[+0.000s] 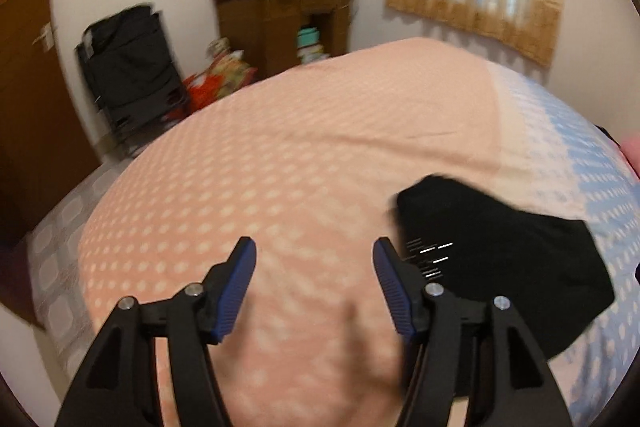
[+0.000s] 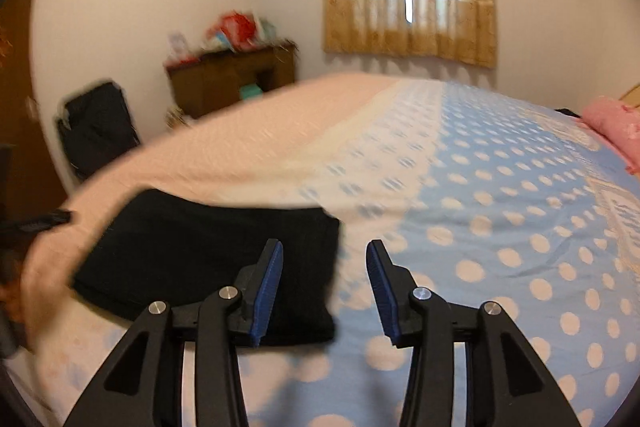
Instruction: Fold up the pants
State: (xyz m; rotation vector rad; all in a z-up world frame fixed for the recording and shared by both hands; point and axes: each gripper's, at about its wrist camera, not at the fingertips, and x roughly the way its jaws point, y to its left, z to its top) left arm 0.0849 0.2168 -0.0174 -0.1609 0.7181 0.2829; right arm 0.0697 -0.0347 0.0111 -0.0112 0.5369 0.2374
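The black pants (image 2: 208, 259) lay in a compact bundle on the bed (image 2: 500, 227), just right of the left gripper (image 1: 314, 283) and left of the right gripper (image 2: 324, 291). Both grippers stood partly open with nothing between their 2 fingers. The fold looked finished or nearly so; any next move called for squaring edges. No brand or writing was readable.
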